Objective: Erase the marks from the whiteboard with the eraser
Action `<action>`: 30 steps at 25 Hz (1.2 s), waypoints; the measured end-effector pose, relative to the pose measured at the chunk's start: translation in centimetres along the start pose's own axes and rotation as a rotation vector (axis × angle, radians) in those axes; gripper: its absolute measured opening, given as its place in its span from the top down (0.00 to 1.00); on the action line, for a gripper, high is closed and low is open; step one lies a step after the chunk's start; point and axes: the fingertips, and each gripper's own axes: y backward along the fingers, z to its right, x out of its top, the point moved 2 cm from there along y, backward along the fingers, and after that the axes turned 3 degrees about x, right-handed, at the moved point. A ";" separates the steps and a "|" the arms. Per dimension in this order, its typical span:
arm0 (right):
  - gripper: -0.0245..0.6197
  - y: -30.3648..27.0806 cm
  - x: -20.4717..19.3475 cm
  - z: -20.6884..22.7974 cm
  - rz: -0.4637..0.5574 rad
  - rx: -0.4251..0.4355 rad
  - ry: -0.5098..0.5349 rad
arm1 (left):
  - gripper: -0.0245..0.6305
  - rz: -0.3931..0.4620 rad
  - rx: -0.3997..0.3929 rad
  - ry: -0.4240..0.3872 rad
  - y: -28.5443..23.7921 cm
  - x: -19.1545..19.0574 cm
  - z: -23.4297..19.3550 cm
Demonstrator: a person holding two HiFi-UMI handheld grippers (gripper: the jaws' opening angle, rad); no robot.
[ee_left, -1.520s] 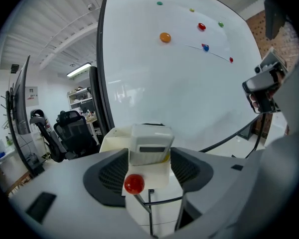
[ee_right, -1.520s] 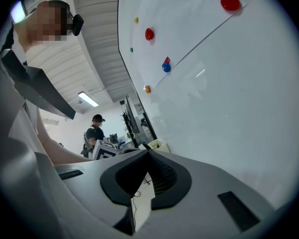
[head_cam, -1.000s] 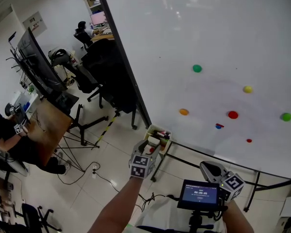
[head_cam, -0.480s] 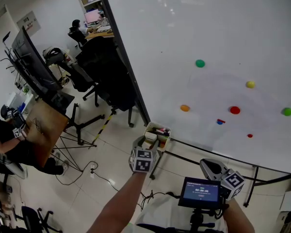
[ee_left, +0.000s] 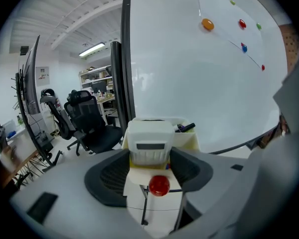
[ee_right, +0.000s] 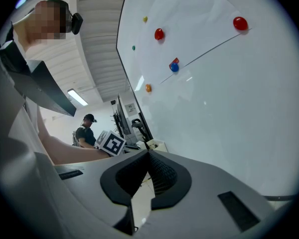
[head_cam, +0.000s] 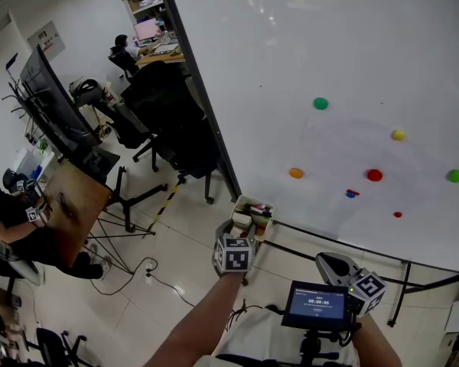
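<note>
The whiteboard carries faint line marks and several coloured round magnets, among them an orange one and a red one. A white block eraser lies in the small cream tray at the board's lower left corner, and it shows in the head view too, eraser in tray. My left gripper is open, its jaws on either side of the eraser's near end without pinching it. My right gripper is shut on nothing, low by the board.
Markers lie in the tray beside the eraser, and a red round magnet sits on its front. A small screen is mounted by the right gripper. Black office chairs, a desk and seated people stand left of the board.
My left gripper has moved forward and slightly right, closing in on the tray. The right gripper has stayed put.
</note>
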 end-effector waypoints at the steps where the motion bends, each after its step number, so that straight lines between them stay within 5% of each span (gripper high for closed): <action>1: 0.92 -0.1 0.0 0.0 0.000 0.000 0.000 | 0.52 0.007 0.007 -0.001 -0.1 0.0 0.0; 10: 0.92 0.1 0.6 0.4 0.010 -0.022 0.000 | 0.54 0.148 -0.039 0.059 0.3 0.5 -0.5; 17: 0.92 -0.3 1.0 0.1 0.026 -0.037 0.015 | 0.54 0.343 -0.134 0.005 4.1 2.9 -0.4; 30: 0.92 3.9 1.9 -1.2 0.102 -0.182 0.029 | 0.53 0.420 -0.596 0.079 11.4 2.4 5.1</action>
